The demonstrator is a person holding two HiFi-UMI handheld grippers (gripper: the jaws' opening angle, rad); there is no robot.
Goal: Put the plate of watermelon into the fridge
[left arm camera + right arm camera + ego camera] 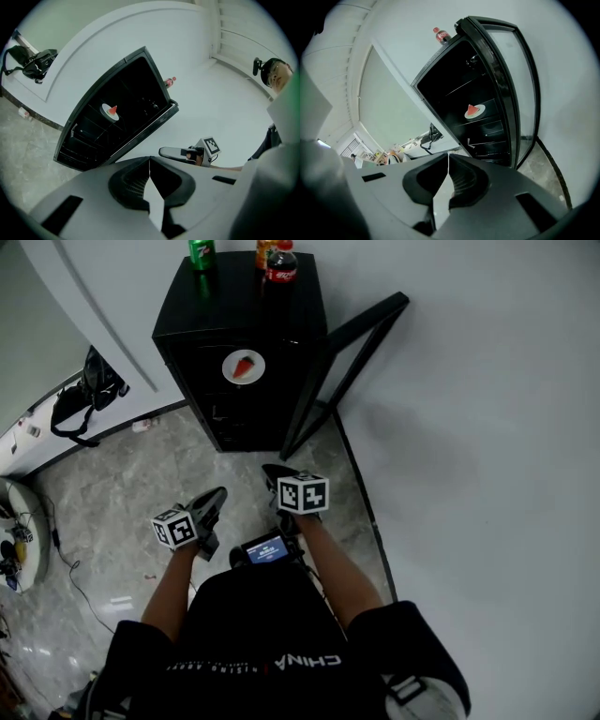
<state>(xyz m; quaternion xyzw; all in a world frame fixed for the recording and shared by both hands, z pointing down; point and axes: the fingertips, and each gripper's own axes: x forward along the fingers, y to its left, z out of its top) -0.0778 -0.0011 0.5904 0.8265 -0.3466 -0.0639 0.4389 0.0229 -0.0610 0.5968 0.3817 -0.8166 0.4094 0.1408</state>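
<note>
1. the plate of watermelon (243,366) rests on a shelf inside the fridge (234,310), well ahead of both sets of jaws. the slice lies red on the white plate, and nothing touches it. the main step of the task looks done.
2. the left gripper (149,161) has its jaws pressed together with nothing between them. the open fridge stands ahead of these jaws and off to their left, well apart from them.
3. the right gripper (448,157) also has its jaws pressed together and carries nothing. the plate shows ahead of them, a little to the right, well apart.
4. the fridge door (352,357) stands wide open, ahead of the right jaws and to their right. neither set of jaws is near it.
5. as a judgement, the plate needs no more handling. the only thing that might be left is to shut the door, which the task sentence does not ask for.
6. a green bottle (201,251) and a cola bottle (281,263) stand on top of the fridge, far beyond the jaws, and are no part of the task.
</note>
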